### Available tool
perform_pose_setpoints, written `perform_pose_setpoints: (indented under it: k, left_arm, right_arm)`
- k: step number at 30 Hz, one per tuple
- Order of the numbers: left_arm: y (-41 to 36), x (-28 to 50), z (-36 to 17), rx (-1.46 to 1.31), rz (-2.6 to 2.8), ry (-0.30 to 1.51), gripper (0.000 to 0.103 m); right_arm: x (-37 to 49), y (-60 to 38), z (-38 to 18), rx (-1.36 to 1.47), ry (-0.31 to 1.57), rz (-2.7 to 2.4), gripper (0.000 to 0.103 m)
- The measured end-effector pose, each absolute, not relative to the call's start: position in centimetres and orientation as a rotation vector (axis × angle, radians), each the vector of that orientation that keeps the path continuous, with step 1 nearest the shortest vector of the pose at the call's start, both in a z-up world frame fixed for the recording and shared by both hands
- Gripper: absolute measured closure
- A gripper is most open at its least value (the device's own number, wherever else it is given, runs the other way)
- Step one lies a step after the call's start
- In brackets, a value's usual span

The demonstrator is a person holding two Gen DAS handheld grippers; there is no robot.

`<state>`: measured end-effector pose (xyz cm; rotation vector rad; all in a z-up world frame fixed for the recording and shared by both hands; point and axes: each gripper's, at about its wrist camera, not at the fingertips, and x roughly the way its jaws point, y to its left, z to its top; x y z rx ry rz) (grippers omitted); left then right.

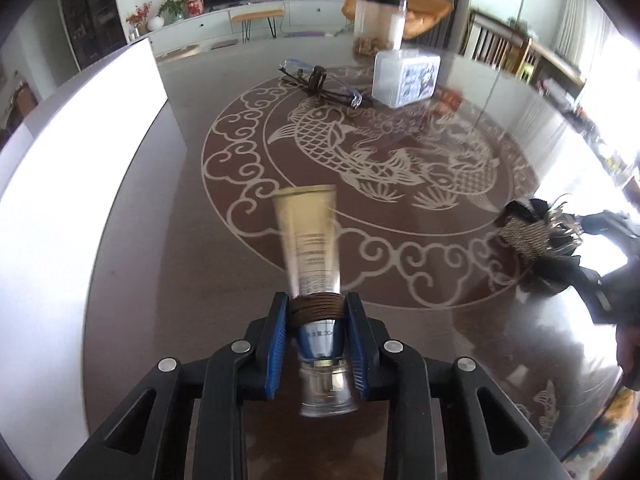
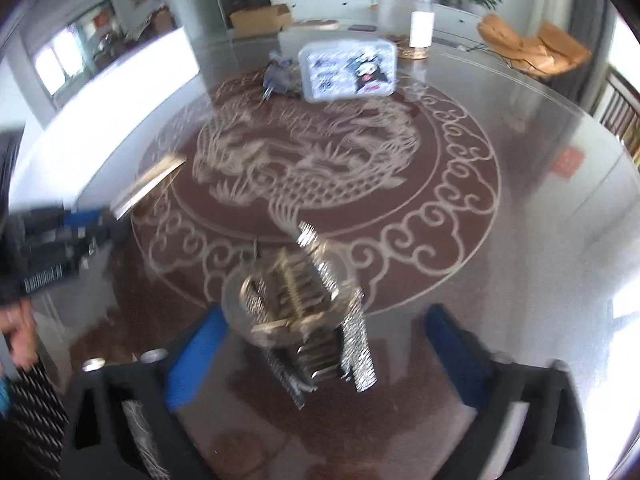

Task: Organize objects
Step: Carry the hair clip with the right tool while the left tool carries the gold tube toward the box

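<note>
My left gripper (image 1: 318, 316) is shut on a gold-and-blue cosmetic tube (image 1: 312, 248) with a brown band, held above the glass table; the tube also shows at the left of the right wrist view (image 2: 148, 186). My right gripper (image 2: 320, 344) is open, its blue pads (image 2: 192, 360) wide on either side of a glittery silver hair claw clip (image 2: 312, 320) lying on the table. The clip and the right gripper show at the right of the left wrist view (image 1: 528, 228).
A white tin box (image 1: 404, 76) (image 2: 348, 70), glasses with dark hair ties (image 1: 320, 80), and a clear jar (image 1: 378, 20) (image 2: 404, 16) stand at the far side. A white board (image 1: 80, 128) borders the table's left. The table (image 1: 400, 184) has a dragon-and-fish pattern.
</note>
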<state>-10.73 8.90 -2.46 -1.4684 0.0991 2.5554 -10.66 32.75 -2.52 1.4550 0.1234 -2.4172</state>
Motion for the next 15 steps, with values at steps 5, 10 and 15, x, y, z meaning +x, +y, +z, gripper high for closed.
perform_pose_setpoints:
  k: [5, 10, 15]
  left_arm:
    - [6.8, -7.8, -0.8, -1.308, 2.633, -0.025, 0.076]
    - [4.0, -5.1, 2.3, -1.135, 2.737, -0.190, 0.076]
    - [0.4, -3.0, 7.2, -0.962, 2.837, -0.335, 0.076]
  right_arm:
    - [-9.5, 31.2, -0.6, 1.402, 0.249, -2.420, 0.048]
    - [-8.1, 27.8, 3.4, 1.264, 0.329, -2.409, 0.048]
    - [-7.8, 22.4, 7.1, 1.106, 0.345, -2.383, 0.048]
